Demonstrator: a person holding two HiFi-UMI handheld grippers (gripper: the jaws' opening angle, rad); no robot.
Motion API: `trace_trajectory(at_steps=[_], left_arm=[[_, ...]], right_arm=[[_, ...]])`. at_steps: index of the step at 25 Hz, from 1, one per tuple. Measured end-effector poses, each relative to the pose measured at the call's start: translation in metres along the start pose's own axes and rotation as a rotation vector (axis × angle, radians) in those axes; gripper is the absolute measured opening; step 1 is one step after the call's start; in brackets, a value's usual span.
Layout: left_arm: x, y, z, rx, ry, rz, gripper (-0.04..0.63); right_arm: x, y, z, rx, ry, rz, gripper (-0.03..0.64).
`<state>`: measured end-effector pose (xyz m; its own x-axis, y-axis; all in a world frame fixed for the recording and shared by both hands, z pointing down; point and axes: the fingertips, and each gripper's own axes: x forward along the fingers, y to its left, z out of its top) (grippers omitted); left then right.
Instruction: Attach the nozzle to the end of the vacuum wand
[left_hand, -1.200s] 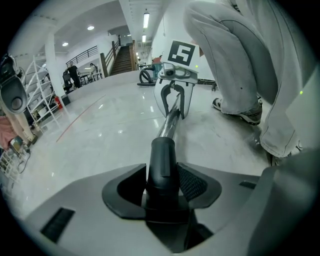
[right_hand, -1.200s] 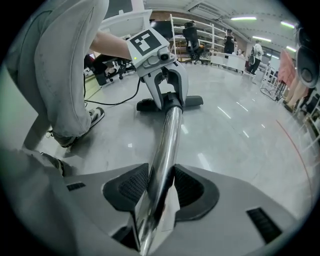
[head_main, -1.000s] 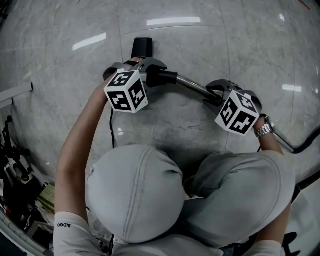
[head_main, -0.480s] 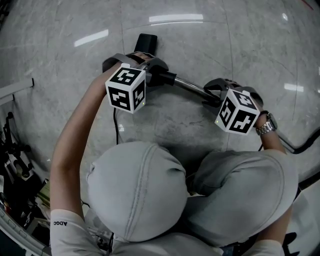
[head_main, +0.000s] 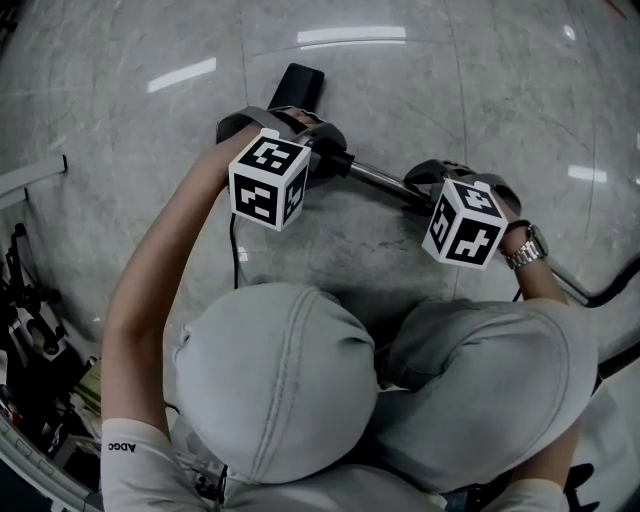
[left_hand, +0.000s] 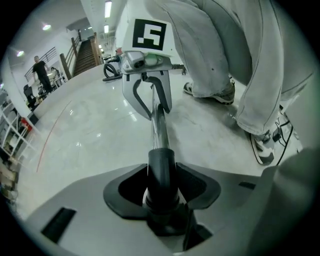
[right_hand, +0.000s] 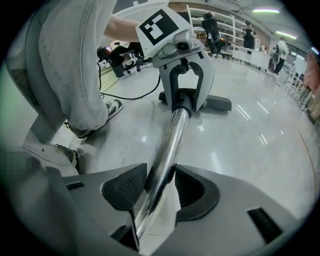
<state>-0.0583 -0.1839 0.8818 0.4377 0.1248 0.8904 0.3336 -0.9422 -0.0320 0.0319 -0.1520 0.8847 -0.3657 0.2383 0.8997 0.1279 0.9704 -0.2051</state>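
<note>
Print: small letters on the sleeve (head_main: 126, 448), too small to read. Flat black nozzle (head_main: 301, 84) on the floor, far centre, its collar (left_hand: 161, 159) over the chrome wand (head_main: 381, 178). Left gripper (left_hand: 162, 176) clamps the collar, jaws just tightened. Right gripper (right_hand: 159, 186) pinches the wand, jaws just eased wider.

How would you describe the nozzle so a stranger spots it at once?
On the grey floor, follow the chrome wand up and left in the head view to its end. The nozzle sits there: a flat black block, the only wide, dark piece beside that thin shiny tube.
</note>
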Motion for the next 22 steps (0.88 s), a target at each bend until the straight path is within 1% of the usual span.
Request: trace_trajectory(at_steps=[3,5,7,9,11,12,14,16,18,20,22], left_arm=[[0.004,0.007,0.026,-0.049,-0.103,0.022,0.183],[0.002,0.017,0.044,-0.075,-0.164,0.070,0.169],[-0.003,0.025,0.050,-0.112,-0.200,0.114,0.170],[-0.011,0.030,0.044,-0.172,-0.222,0.137,0.170],[-0.025,0.033,0.030,-0.254,-0.249,0.172,0.170],[-0.034,0.036,0.019,-0.303,-0.262,0.203,0.170],[-0.056,0.046,-0.014,-0.420,-0.258,0.299,0.170],[-0.077,0.059,-0.054,-0.546,-0.221,0.419,0.170],[-0.091,0.066,-0.087,-0.651,-0.196,0.514,0.170],[-0.095,0.066,-0.105,-0.716,-0.174,0.563,0.170],[-0.089,0.061,-0.113,-0.731,-0.140,0.571,0.170]], right_arm=[[0.004,-0.007,0.000,0.026,-0.006,-0.022,0.176],[0.004,-0.013,0.001,0.063,-0.033,-0.040,0.173],[0.003,-0.019,0.000,0.089,-0.050,-0.062,0.170],[0.001,-0.024,-0.001,0.106,-0.060,-0.089,0.167],[-0.001,-0.029,-0.003,0.125,-0.069,-0.117,0.164],[-0.001,-0.032,-0.004,0.137,-0.075,-0.130,0.163],[0.000,-0.038,-0.007,0.169,-0.086,-0.160,0.158],[0.001,-0.047,-0.012,0.201,-0.088,-0.198,0.155],[0.002,-0.055,-0.017,0.234,-0.088,-0.231,0.150],[0.000,-0.063,-0.020,0.260,-0.093,-0.261,0.147],[-0.004,-0.072,-0.022,0.282,-0.102,-0.298,0.144]])
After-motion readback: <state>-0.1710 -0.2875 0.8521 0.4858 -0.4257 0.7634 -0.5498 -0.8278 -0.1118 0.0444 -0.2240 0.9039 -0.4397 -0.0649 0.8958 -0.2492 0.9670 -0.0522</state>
